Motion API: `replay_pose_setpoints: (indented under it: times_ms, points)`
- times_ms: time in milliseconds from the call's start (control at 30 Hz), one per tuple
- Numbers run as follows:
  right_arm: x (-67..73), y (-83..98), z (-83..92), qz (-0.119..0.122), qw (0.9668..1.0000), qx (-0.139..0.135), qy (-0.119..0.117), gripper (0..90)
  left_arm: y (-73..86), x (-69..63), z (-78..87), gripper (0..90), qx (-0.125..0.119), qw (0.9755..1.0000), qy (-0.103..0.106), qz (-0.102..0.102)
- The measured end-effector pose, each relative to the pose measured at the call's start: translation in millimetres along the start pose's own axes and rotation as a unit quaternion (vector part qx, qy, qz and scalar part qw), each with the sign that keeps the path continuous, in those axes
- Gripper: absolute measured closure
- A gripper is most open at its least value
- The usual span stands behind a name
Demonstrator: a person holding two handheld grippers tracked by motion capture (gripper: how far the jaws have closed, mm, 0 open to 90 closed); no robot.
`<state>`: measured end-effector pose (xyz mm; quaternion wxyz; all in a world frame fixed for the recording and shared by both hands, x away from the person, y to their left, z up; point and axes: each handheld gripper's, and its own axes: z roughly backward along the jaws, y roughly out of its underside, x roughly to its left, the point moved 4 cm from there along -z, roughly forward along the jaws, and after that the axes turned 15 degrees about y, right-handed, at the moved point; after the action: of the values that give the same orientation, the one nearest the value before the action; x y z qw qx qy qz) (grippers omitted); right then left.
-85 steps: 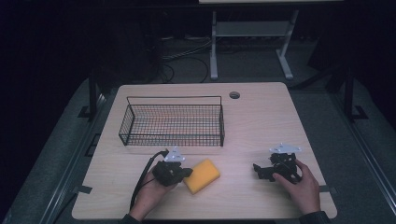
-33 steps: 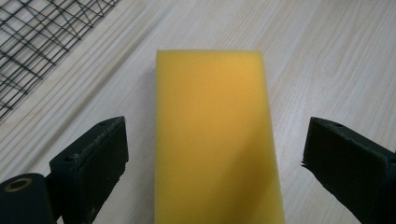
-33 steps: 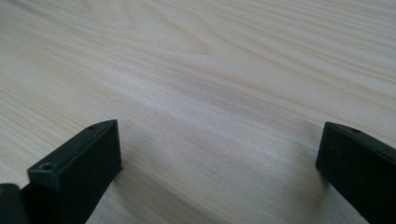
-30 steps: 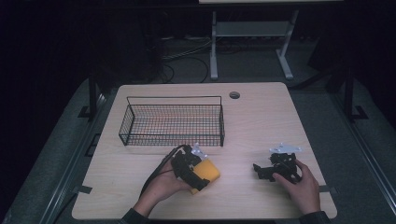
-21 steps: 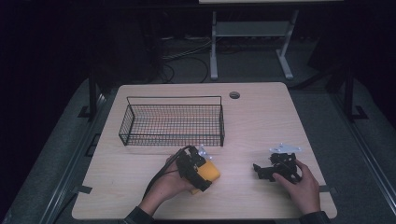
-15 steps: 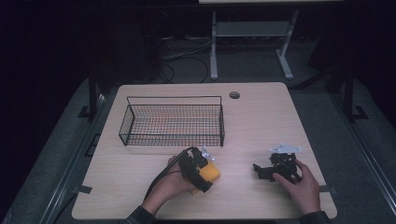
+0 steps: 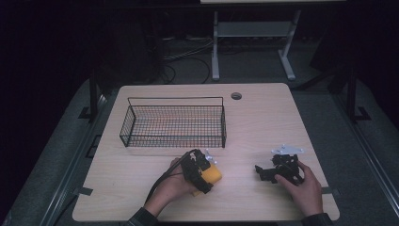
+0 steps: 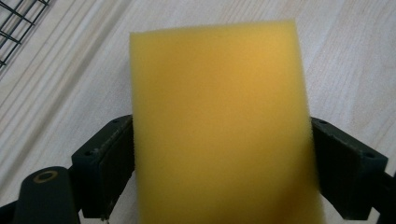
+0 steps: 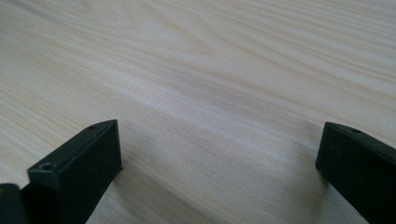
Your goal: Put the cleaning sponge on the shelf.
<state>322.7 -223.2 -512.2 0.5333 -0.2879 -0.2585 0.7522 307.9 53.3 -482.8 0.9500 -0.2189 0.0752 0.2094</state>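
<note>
While you work from the near edge, the parts read as follows, largest first.
Table point(image 7: 263, 117): pale wood top; your forearms enter from its near side.
Wire basket point(image 7: 174, 123): black mesh, standing on the far left half of the table, just beyond your left gripper.
Sponge point(image 7: 210, 175): yellow block, pinched between your left gripper's jaws, near the table's front centre; in the left gripper view point(image 8: 219, 126) a jaw presses each of its sides.
Left gripper point(image 7: 203, 170): clamped on the sponge, held in your left hand point(image 7: 171, 190).
Right gripper point(image 7: 263, 170): jaws spread wide over bare wood, well apart from the sponge, held low in your right hand point(image 7: 306, 186).
</note>
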Motion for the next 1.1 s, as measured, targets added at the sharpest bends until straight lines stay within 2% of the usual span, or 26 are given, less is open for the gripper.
replay_pose_setpoints:
  times_ms: [167, 433, 733, 1100]
  points:
    - [0.0, 0.0, 0.0, 0.000, 1.0000, 0.000, 0.000, 0.0, 0.1, -0.5, 1.2, 20.9, -0.002, 1.0000, 0.001, 0.000]
    - [0.0, 0.0, 0.0, 0.000, 1.0000, 0.000, 0.000, 0.0, 1.1, 0.8, 3.7, 22.0, -0.005, 1.0000, 0.000, 0.001]
    - [0.0, 0.0, 0.0, 0.000, 1.0000, 0.000, 0.000, 0.0, 1.6, -0.1, 9.6, 22.1, -0.013, 0.9998, 0.010, 0.007]
    - [0.0, 0.0, 0.0, 0.000, 1.0000, 0.000, 0.000, 0.0, -2.4, -2.0, 29.0, 22.2, -0.034, 0.9993, 0.013, 0.004]
